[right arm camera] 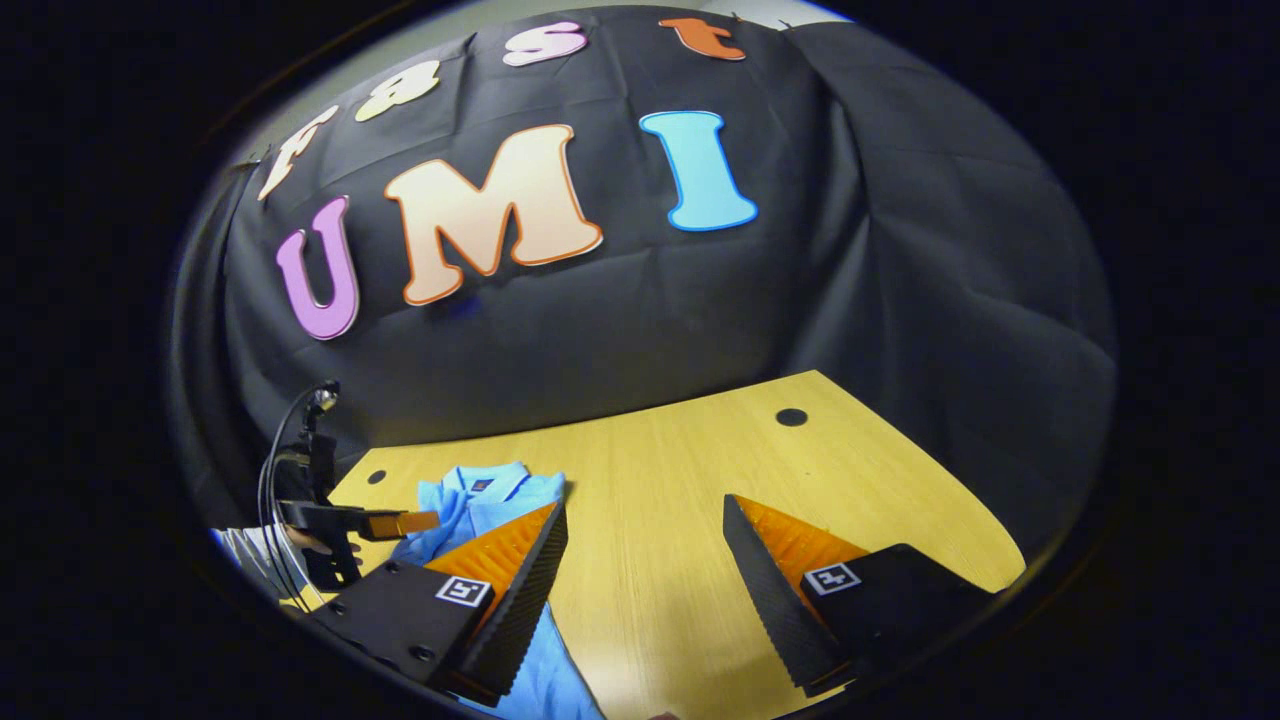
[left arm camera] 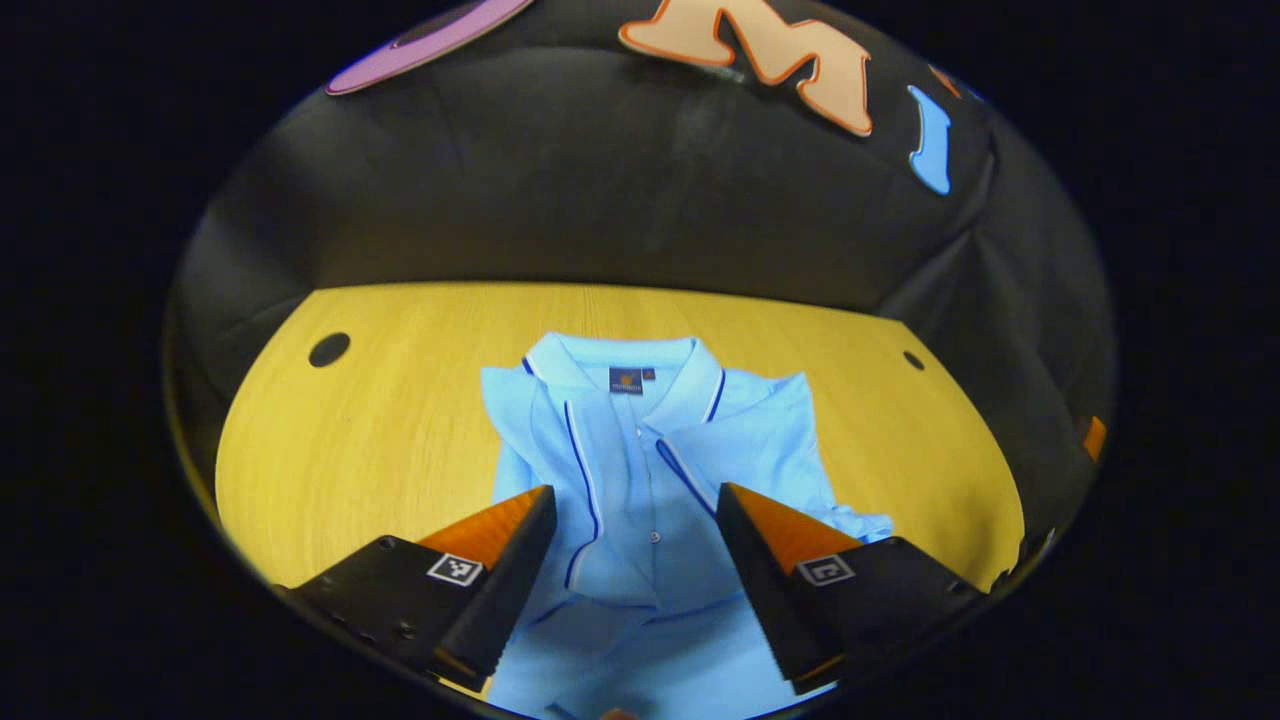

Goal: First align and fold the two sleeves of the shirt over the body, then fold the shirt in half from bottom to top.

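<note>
A light blue polo shirt (left arm camera: 640,450) with dark piping lies on the yellow wooden table (left arm camera: 380,440), collar toward the far wall, both sleeves folded in over the body. My left gripper (left arm camera: 635,505) hovers open above its chest, nothing between the fingers. In the right gripper view the shirt (right arm camera: 480,505) lies at the left, partly behind one finger. My right gripper (right arm camera: 645,520) is open over bare table to the right of the shirt. The left gripper (right arm camera: 360,522), held by a hand, shows at the far left above the shirt.
The table has round holes (left arm camera: 329,349) (left arm camera: 913,360) near its far corners, and another hole (right arm camera: 791,417) appears in the right gripper view. Black cloth walls close in the back and sides. Cables (right arm camera: 275,470) hang at the left.
</note>
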A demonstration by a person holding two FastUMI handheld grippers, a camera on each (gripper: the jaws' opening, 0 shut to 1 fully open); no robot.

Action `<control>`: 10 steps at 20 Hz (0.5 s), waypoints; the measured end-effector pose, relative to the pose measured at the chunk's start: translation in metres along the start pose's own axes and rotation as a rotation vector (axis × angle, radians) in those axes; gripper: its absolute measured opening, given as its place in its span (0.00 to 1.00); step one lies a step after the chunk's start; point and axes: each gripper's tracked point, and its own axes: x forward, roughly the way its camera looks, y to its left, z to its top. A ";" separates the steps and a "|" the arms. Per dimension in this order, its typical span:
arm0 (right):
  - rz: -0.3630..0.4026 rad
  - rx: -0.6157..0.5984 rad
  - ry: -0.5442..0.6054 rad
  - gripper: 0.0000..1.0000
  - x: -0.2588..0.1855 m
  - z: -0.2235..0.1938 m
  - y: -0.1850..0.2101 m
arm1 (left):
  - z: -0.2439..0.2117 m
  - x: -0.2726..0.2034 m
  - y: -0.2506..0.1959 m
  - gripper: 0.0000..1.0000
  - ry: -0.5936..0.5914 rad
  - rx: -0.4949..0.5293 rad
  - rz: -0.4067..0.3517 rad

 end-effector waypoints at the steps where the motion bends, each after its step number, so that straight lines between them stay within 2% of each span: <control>1: 0.033 -0.009 0.006 0.98 0.000 -0.003 0.006 | 0.007 -0.019 0.003 0.96 -0.047 0.002 0.014; 3: 0.093 -0.041 0.015 0.98 -0.006 -0.010 0.015 | 0.011 -0.057 0.011 0.96 -0.098 0.024 0.057; 4: 0.120 -0.059 0.018 0.92 -0.009 -0.013 0.020 | 0.007 -0.076 0.016 0.96 -0.110 0.038 0.076; 5: 0.140 -0.076 0.027 0.98 -0.011 -0.020 0.025 | 0.002 -0.094 0.018 0.96 -0.112 0.051 0.094; 8: 0.175 -0.093 0.062 0.98 -0.029 -0.045 0.039 | -0.031 -0.142 0.028 0.96 -0.090 0.073 0.129; 9: 0.178 -0.093 0.075 0.92 -0.038 -0.054 0.043 | -0.047 -0.157 0.032 0.96 -0.067 0.079 0.139; 10: 0.180 -0.090 0.089 0.98 -0.048 -0.065 0.047 | -0.062 -0.170 0.035 0.96 -0.049 0.082 0.143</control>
